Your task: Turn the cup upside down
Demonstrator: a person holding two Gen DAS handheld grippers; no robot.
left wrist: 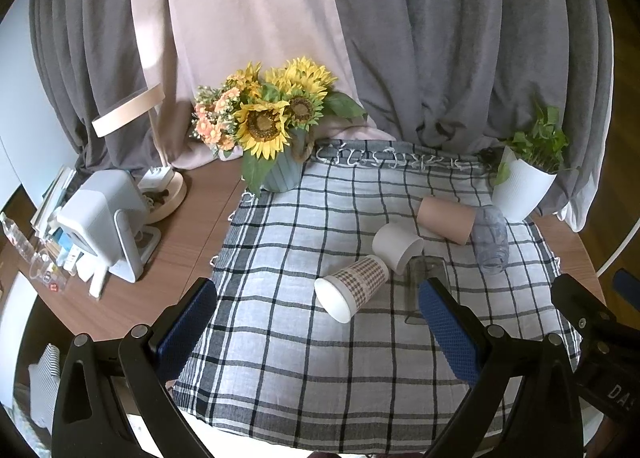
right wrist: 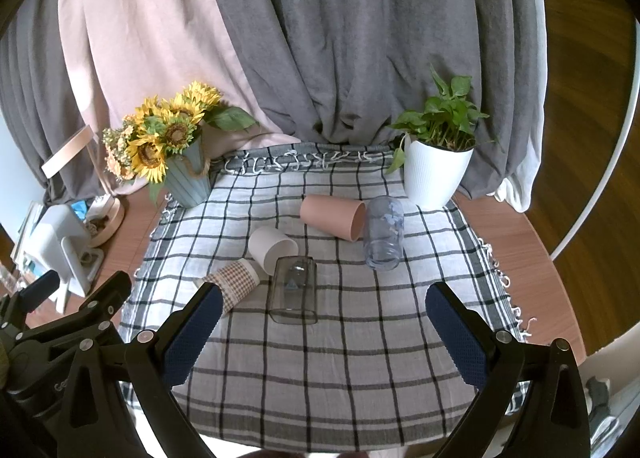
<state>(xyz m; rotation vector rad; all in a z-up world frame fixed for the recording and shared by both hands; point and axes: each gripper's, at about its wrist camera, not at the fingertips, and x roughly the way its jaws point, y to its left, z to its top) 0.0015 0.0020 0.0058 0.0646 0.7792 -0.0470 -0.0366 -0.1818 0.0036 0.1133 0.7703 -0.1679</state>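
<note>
Several cups lie on their sides on a checked cloth [right wrist: 320,358]: a plaid paper cup [left wrist: 352,287] [right wrist: 236,284], a white cup [left wrist: 397,245] [right wrist: 272,245], a pink cup [left wrist: 446,218] [right wrist: 333,216], a clear grey glass [right wrist: 294,285] [left wrist: 424,278] and a bluish clear cup [right wrist: 383,233] [left wrist: 492,238]. My left gripper [left wrist: 318,322] is open and empty, above the cloth just short of the paper cup. My right gripper [right wrist: 322,326] is open and empty, just short of the clear glass.
A sunflower vase [left wrist: 280,174] stands at the cloth's back left, a white plant pot [right wrist: 434,174] at its back right. A lamp base [left wrist: 168,194], a white device [left wrist: 100,218] and clutter sit on the wooden table's left. Curtains hang behind.
</note>
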